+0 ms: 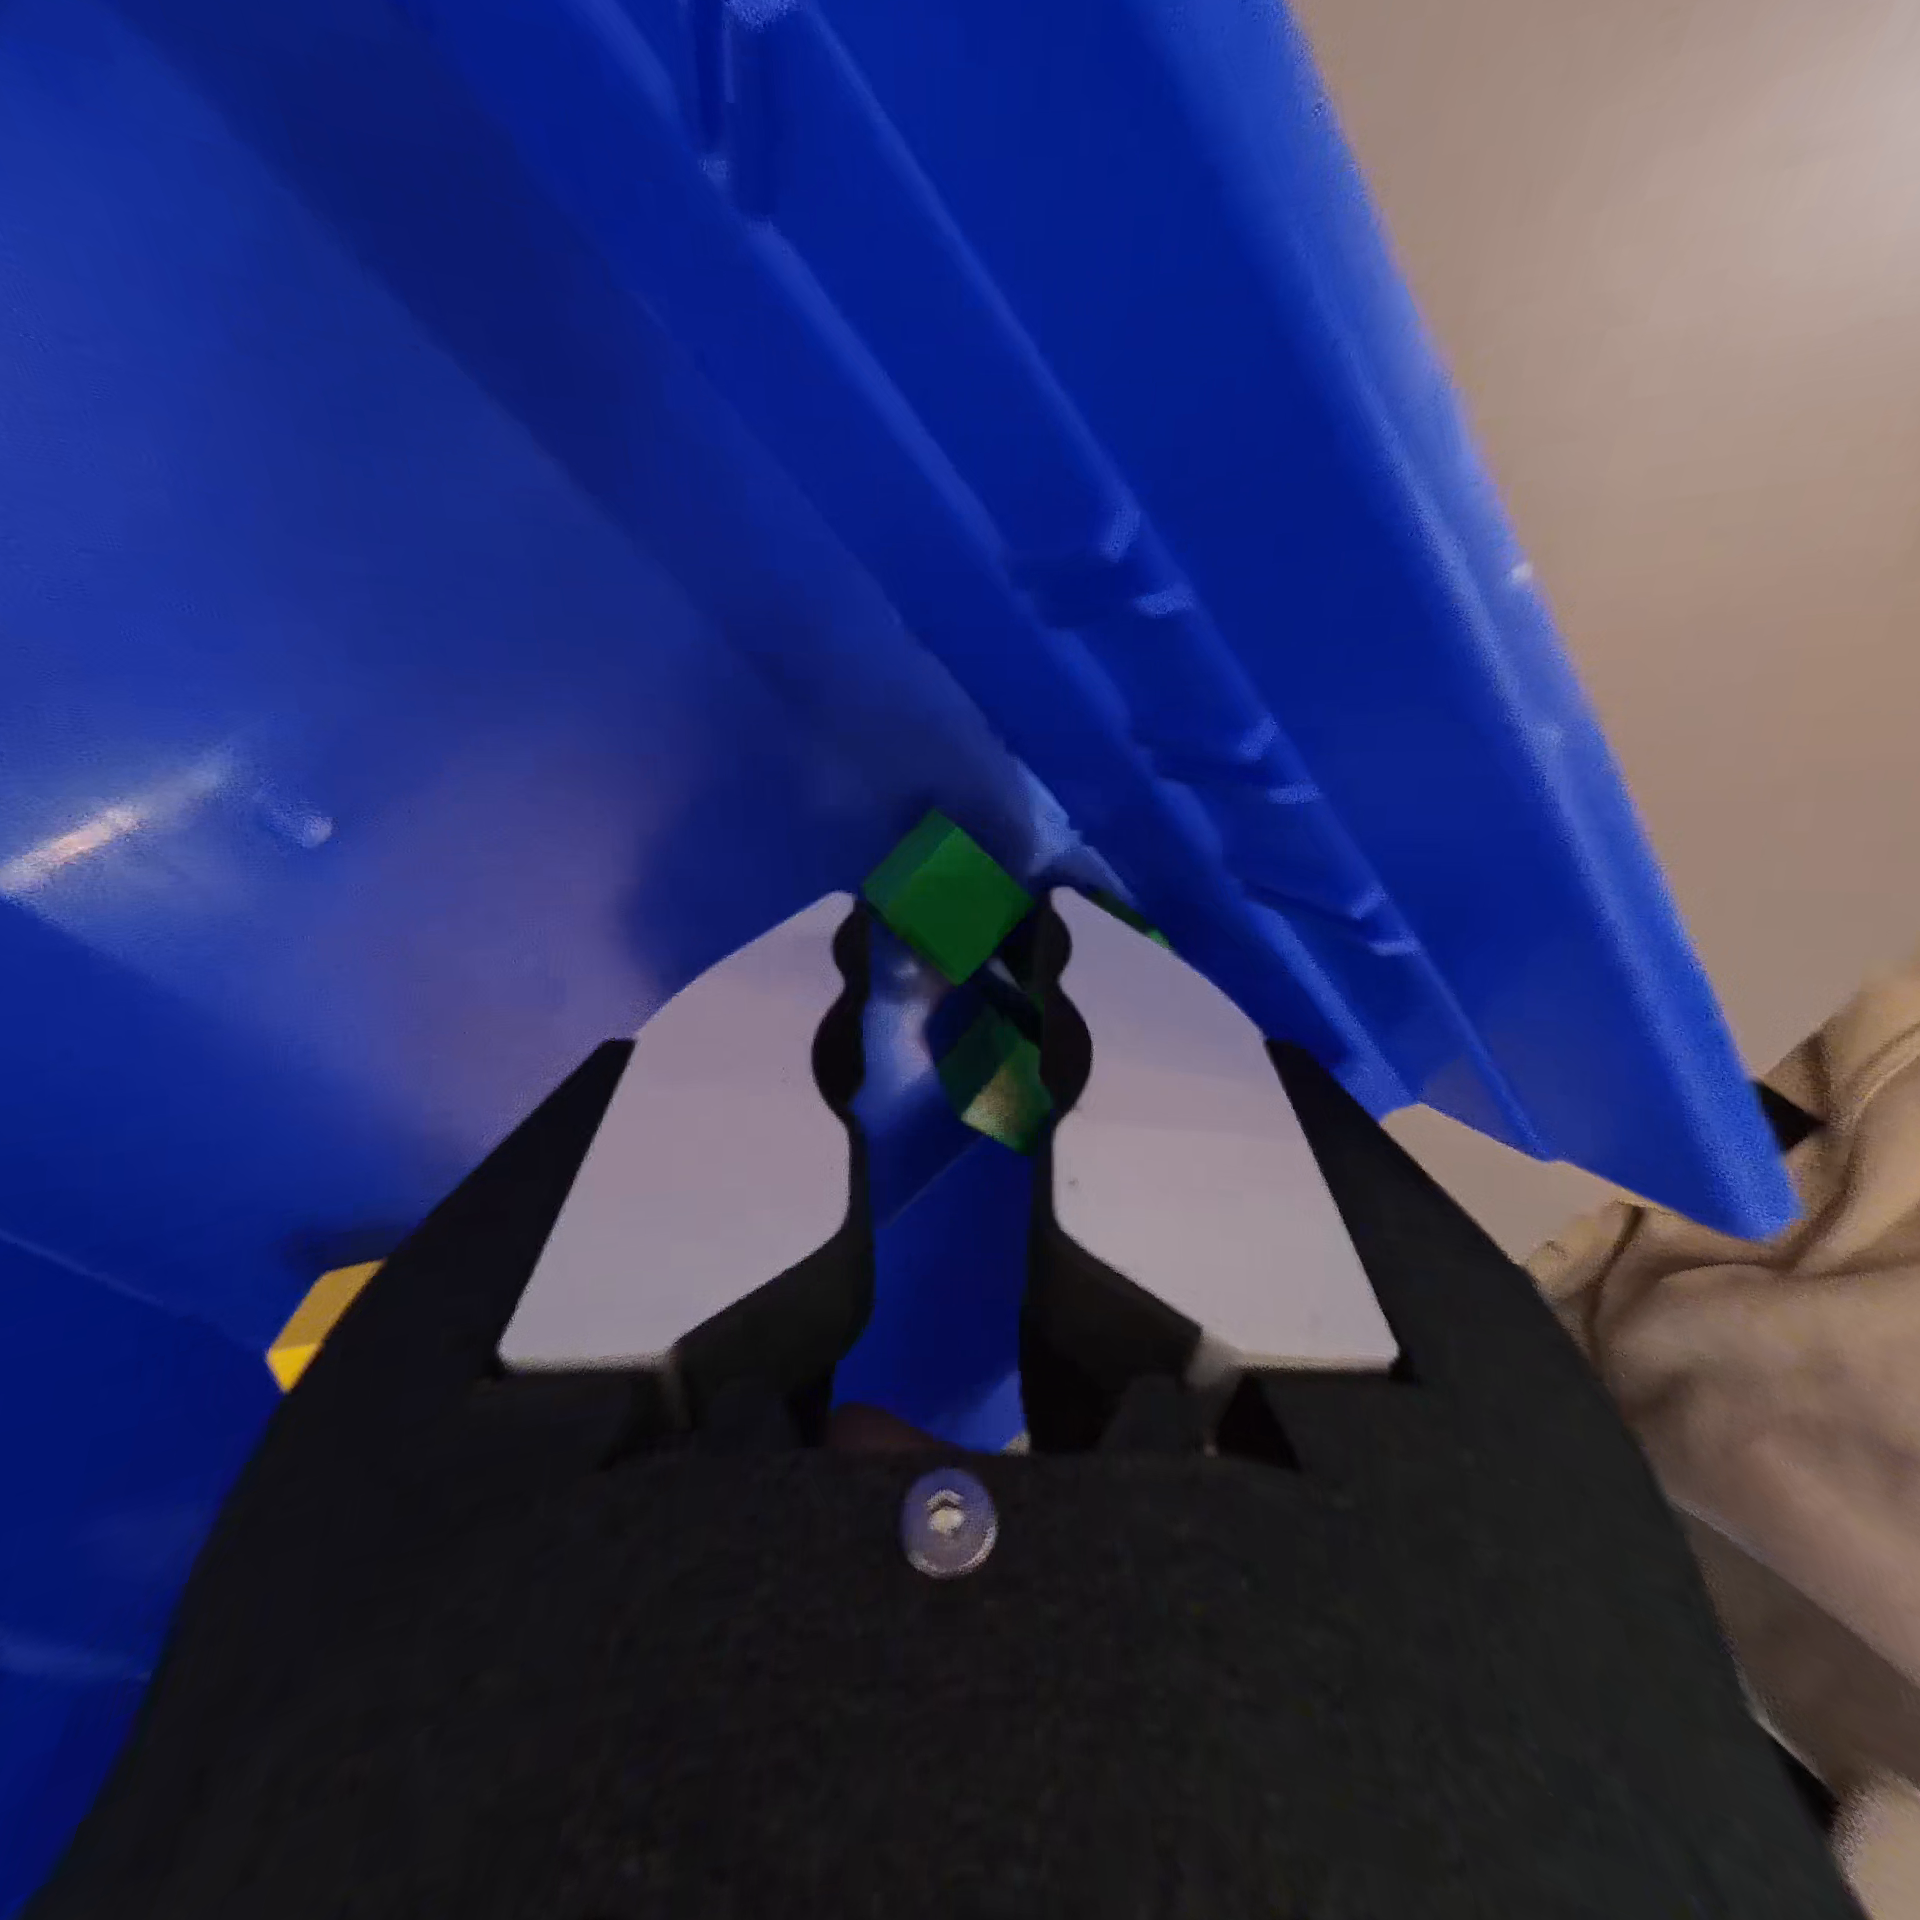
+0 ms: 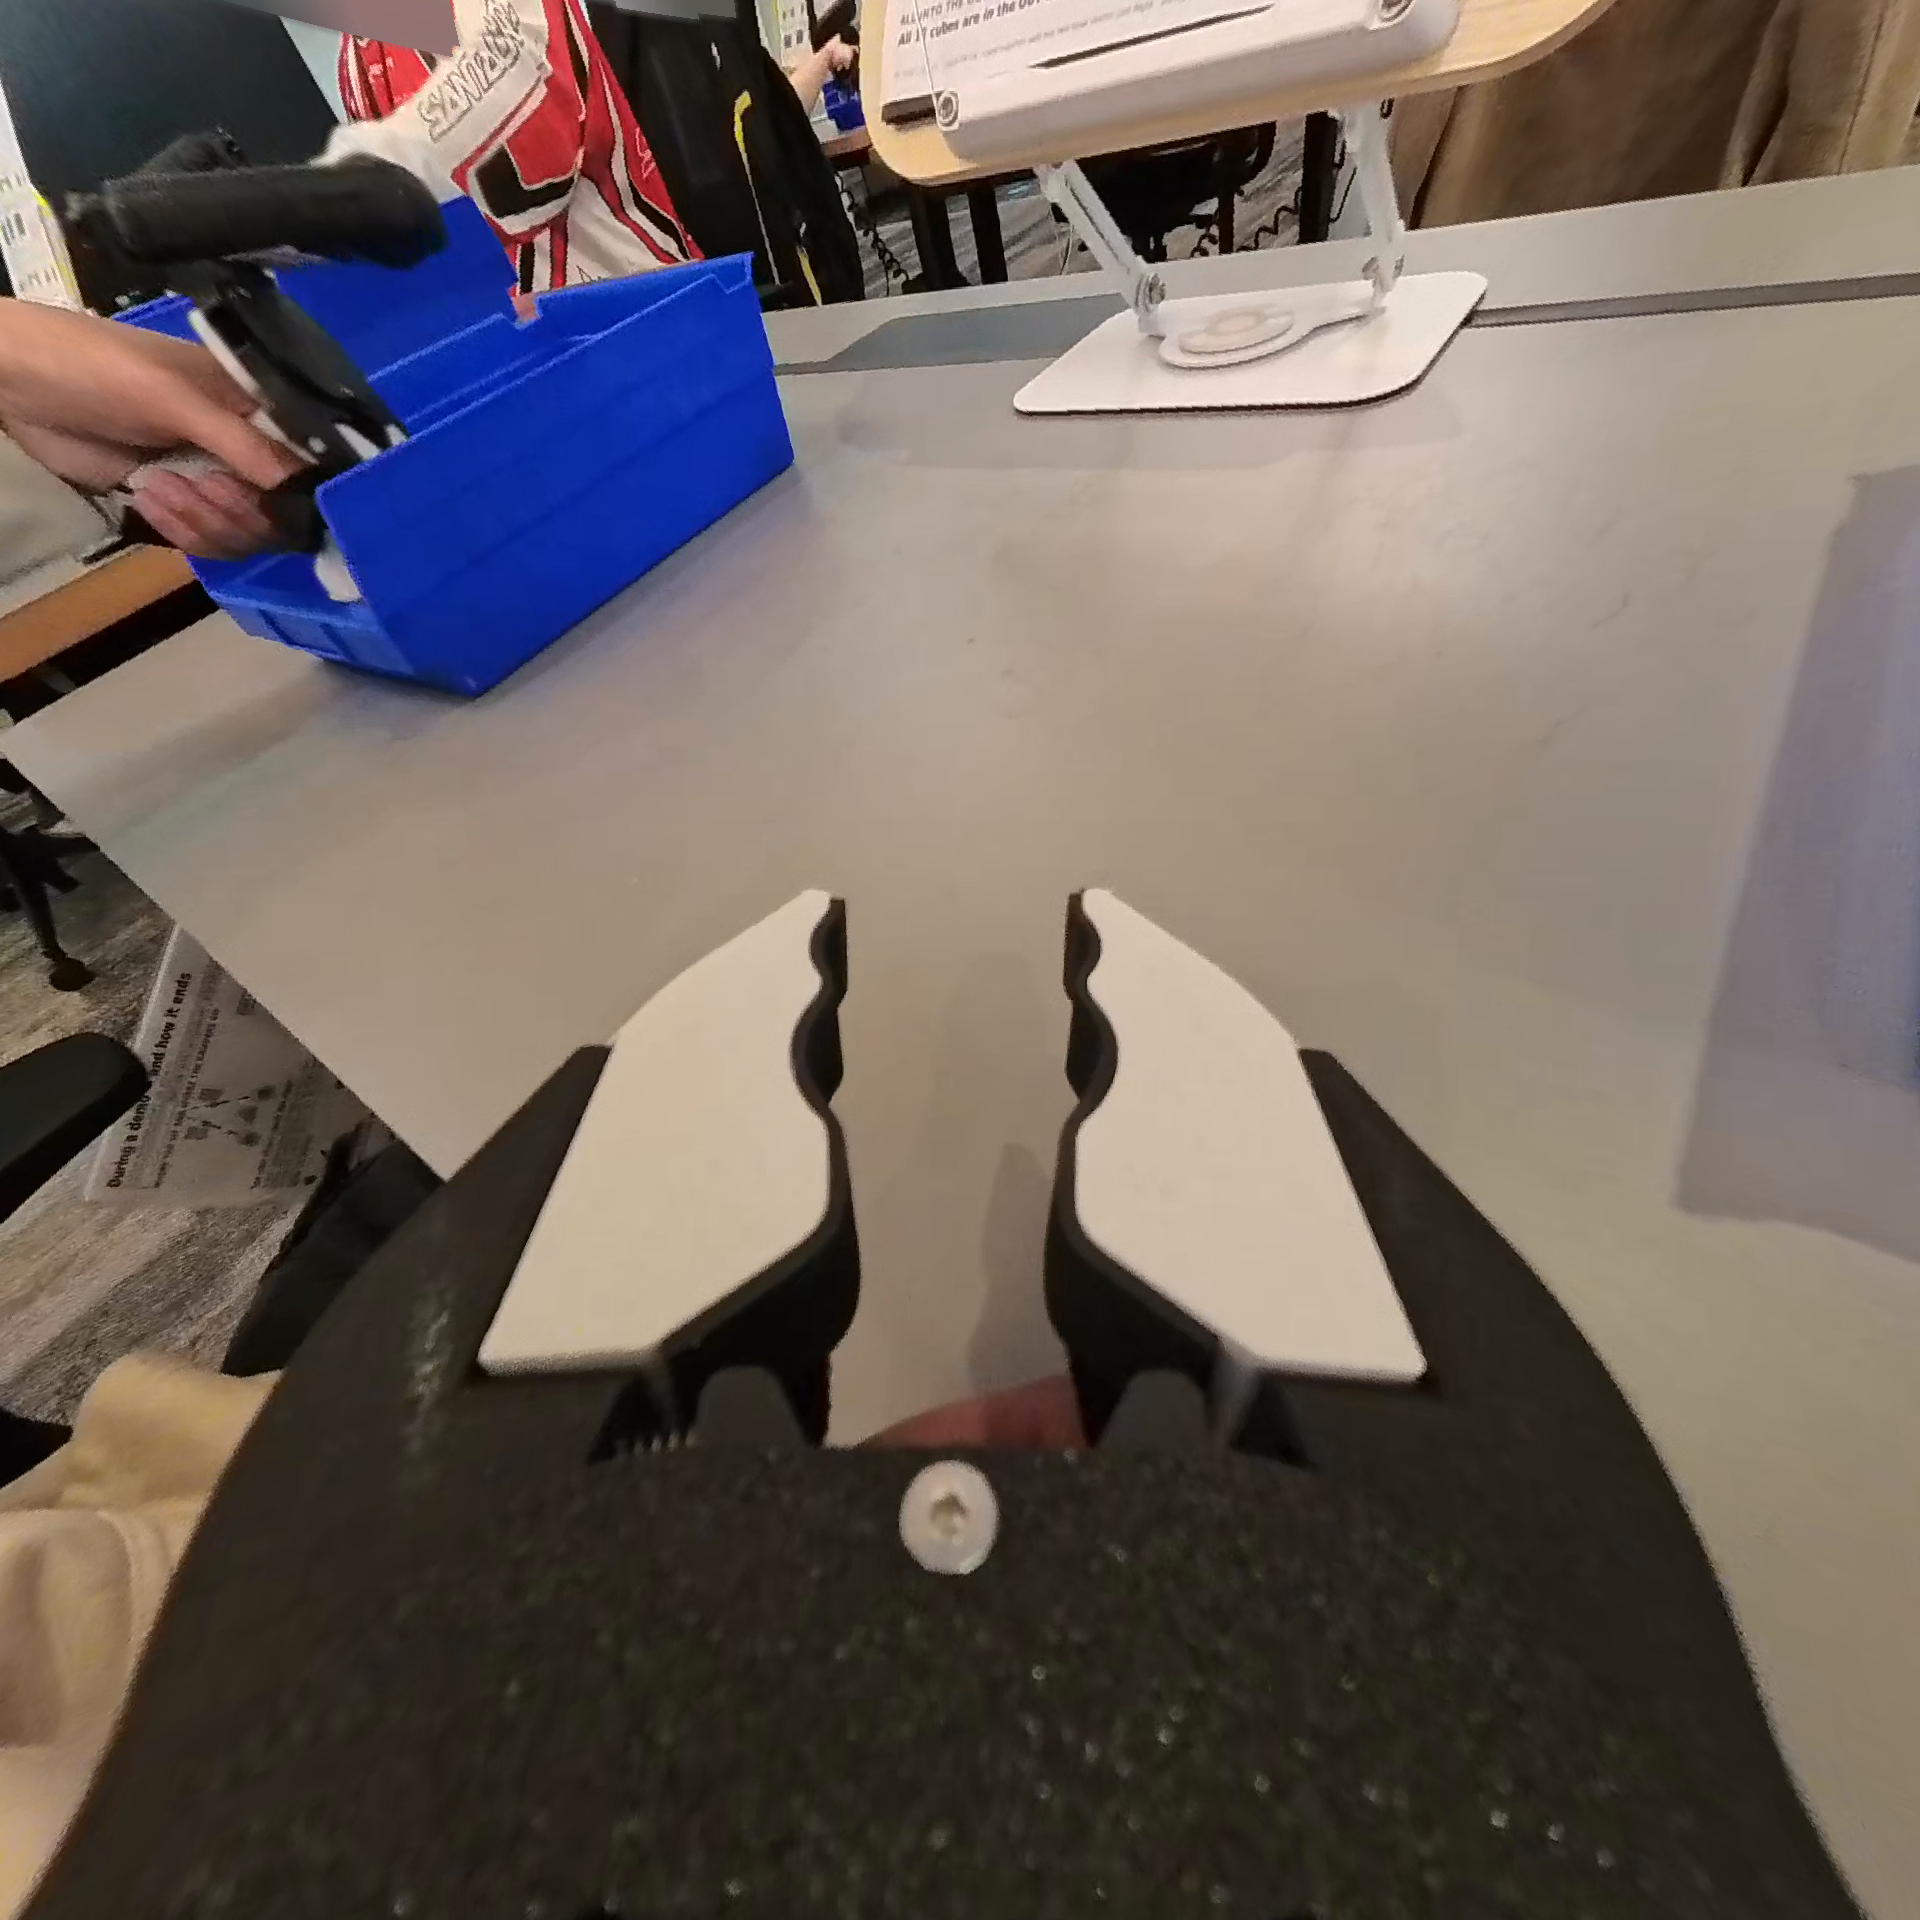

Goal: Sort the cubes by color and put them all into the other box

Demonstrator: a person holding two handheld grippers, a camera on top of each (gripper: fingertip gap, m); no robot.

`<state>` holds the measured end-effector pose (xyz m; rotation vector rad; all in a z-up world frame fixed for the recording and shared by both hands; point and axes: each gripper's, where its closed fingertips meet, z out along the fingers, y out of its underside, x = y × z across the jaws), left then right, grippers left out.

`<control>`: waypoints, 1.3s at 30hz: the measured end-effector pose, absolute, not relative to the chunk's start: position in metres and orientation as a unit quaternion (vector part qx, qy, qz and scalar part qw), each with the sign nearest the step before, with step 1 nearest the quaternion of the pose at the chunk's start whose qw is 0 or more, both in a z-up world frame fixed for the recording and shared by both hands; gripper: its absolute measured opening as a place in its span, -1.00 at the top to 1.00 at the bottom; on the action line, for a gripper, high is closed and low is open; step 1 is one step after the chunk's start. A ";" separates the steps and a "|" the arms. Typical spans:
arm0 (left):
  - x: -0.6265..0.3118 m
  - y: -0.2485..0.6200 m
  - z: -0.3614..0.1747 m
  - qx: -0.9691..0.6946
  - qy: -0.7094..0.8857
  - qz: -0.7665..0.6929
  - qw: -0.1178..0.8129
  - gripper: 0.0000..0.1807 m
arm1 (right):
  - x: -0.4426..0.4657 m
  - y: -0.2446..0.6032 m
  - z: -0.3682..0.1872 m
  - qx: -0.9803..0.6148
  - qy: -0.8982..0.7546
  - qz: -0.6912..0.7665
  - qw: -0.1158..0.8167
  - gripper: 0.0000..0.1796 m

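While my left hand-held gripper (image 1: 951,920) reaches down inside the blue box (image 1: 436,540), its two fingers stand close together at the centre of the left wrist frame, and a green cube (image 1: 948,894) sits at their tips; I cannot tell for certain whether the tips pinch it or merely touch it.

Item: second green cube (image 1: 995,1081), lower, seen in the narrow gap between the same fingers, partly hidden by the right finger.

Item: yellow cube (image 1: 317,1330), lower left of the left wrist frame, on the box floor, half covered by the black gripper body.

Item: blue box, ribbed wall running from top centre to lower right of the left wrist frame; its rim ends at the right, where a beige sleeve (image 1: 1714,1403) shows.

Item: right hand-held gripper (image 2: 954,914), lower centre of the right wrist frame, fingers apart with nothing between them, held over bare grey table (image 2: 1247,675).

Item: the same blue box (image 2: 551,488) seen from outside, upper left of the right wrist frame, standing on the table near its left edge. The left hand-held gripper (image 2: 338,566) dips into its near end, gripped by a hand (image 2: 156,457).

Item: white stand (image 2: 1257,343) with a flat base, upper right of the right wrist frame, on the table, well apart from the box.

Item: printed sheet (image 2: 208,1091) on the floor, left edge, below the table.

Item: person in a red and white top (image 2: 561,156), upper left, behind the box.
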<state>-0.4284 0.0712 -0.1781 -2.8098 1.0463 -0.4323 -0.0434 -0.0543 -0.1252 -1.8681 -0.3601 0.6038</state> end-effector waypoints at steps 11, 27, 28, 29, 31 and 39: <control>-0.457 0.101 -0.121 -0.905 0.318 -0.132 0.250 0.68 | -0.031 -0.052 -0.122 -0.788 -0.150 0.228 0.552 0.58; -0.297 0.035 -0.021 -0.655 0.463 -0.322 0.503 0.68 | -0.112 -0.018 -0.051 -0.649 -0.097 0.699 0.283 0.50; -0.276 0.028 -0.015 -0.636 0.477 -0.353 0.493 0.68 | -0.120 -0.012 -0.044 -0.627 -0.089 0.732 0.251 0.50; -0.256 0.024 -0.010 -0.618 0.491 -0.376 0.485 0.68 | -0.128 -0.005 -0.040 -0.609 -0.079 0.757 0.224 0.50; -0.222 0.020 -0.007 -0.595 0.519 -0.389 0.475 0.68 | -0.140 0.010 -0.035 -0.589 -0.065 0.783 0.189 0.50; -0.145 0.033 -0.036 -0.579 0.577 -0.383 0.430 0.68 | -0.159 0.032 -0.041 -0.577 -0.053 0.801 0.151 0.46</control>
